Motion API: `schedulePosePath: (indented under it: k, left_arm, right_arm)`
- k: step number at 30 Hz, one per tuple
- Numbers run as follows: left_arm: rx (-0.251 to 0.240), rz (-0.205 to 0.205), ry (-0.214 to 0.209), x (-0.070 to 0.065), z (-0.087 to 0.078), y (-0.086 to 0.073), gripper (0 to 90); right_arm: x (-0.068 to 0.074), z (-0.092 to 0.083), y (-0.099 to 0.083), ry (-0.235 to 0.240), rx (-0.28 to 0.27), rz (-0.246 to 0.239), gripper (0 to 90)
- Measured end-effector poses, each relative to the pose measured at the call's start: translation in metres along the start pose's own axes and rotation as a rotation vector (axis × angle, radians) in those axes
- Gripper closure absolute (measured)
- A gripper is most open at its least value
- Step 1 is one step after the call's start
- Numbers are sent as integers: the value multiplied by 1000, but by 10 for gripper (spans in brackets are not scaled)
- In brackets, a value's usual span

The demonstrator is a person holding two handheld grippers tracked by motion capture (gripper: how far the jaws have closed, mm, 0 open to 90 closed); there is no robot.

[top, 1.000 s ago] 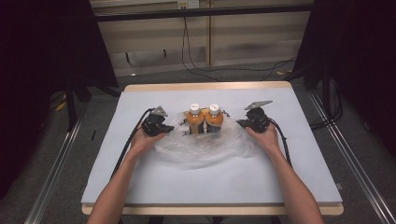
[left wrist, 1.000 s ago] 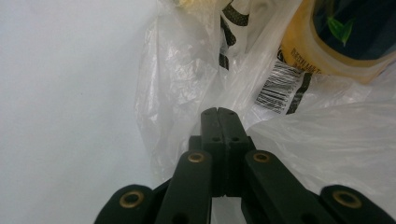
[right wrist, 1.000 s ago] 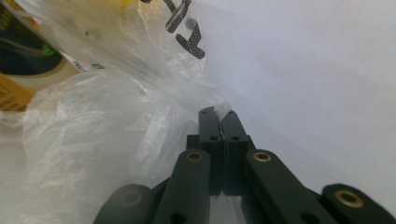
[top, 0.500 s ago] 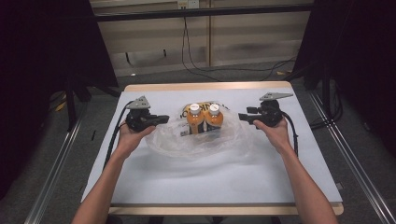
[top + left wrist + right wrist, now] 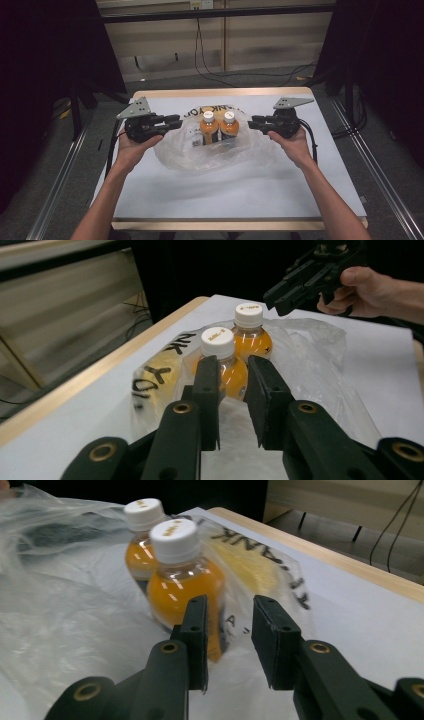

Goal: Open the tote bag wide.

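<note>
Two small orange drink bottles with white caps (image 5: 208, 127) (image 5: 229, 125) stand upright side by side inside a crumpled clear plastic bag (image 5: 200, 155) on the white table. My left gripper (image 5: 175, 120) hovers left of the bag and points at the bottles; its jaws have just been opening, with nothing between them. In the left gripper view the left gripper (image 5: 232, 362) shows a narrow empty gap. My right gripper (image 5: 252, 122) hovers to the right; its jaws have just been closing a little on nothing. The right gripper (image 5: 230, 602) stands apart, with the near bottle (image 5: 175, 580) beyond its jaws.
The white table top (image 5: 225, 195) has a wooden rim and drops off at the far side to a floor with cables (image 5: 210, 65). Black print marks the far part of the bag (image 5: 295, 587). Metal rails run along both sides of the table.
Both hands have risen from the bag's edges and drawn outward, away from the bottles. The jaws, shut low at the bag a second ago, now stand slightly apart.
</note>
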State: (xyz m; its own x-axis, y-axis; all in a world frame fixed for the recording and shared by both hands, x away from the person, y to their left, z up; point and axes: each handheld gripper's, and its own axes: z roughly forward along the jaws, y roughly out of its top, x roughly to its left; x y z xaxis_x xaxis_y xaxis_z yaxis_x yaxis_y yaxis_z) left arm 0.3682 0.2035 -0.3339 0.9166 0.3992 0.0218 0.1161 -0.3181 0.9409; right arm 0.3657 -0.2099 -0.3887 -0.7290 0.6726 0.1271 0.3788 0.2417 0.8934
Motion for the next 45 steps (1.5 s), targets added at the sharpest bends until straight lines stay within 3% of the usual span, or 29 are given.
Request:
schedulePosePath:
  k: [3,5,8,9,10,11,12,13,14,15,16,19,25,27,30,31,33,34,38,42,43,44,45]
  left_arm:
    - [8,26,-13,-6,-2,3,754]
    - [38,44,-67,-10,5,1,835]
    - [189,53,-105,-15,34,-16,900]
    - [189,53,-105,-15,34,-16,900]
    - [235,54,-106,-15,46,-24,900]
    - [334,43,-96,-12,68,-41,900]
    - [334,43,-96,-12,68,-41,900]
    - [366,36,-83,-9,78,-48,896]
    - [411,41,-73,-6,85,-54,896]
    - [464,31,-67,2,97,-67,897]
    - [464,31,-67,2,97,-67,899]
    - [538,13,-66,12,109,-84,900]
    - [610,62,-45,14,113,-93,900]
    - [636,62,-36,15,113,-97,900]
    - [632,52,-35,19,112,-101,900]
    - [655,83,8,23,110,-101,900]
    - [667,91,25,31,109,-101,900]
    - [672,75,22,36,109,-101,900]
    - [695,79,47,47,110,-100,900]
    - [730,116,81,58,112,-98,900]
    - [734,106,89,60,114,-98,900]
    - [735,130,100,62,115,-98,900]
    - [739,106,94,67,116,-97,900]
  right_arm:
    - [4,7,0,9,37,-12,767]
    - [3,13,-1,10,57,-16,814]
    - [-1,26,-4,12,95,-11,862]
    - [-2,32,-5,11,113,-17,867]
    - [-2,32,-5,11,113,-17,867]
    - [-3,43,-9,7,150,-21,878]
    - [-3,43,-9,7,150,-21,878]
    - [-5,53,-13,-2,196,-30,880]
    - [-5,53,-13,-2,196,-30,880]
    - [-7,62,-18,-7,237,-35,883]
    - [-7,62,-18,-7,237,-35,883]
    - [-13,75,-28,-16,301,-40,898]
    - [-13,86,-41,1,381,-74,900]
    - [-14,87,-45,7,402,-80,900]
    - [-14,87,-49,2,440,-97,900]
    - [-15,86,-50,4,448,-113,900]
    - [-16,85,-52,2,470,-125,900]
    - [-17,84,-52,-9,475,-128,900]
    - [-24,80,-52,-59,481,-147,900]
    - [-31,78,-51,-109,497,-174,900]
    - [-34,79,-50,-165,511,-199,900]
    - [-34,79,-50,-165,511,-199,900]
    - [-41,80,-50,-176,500,-185,900]
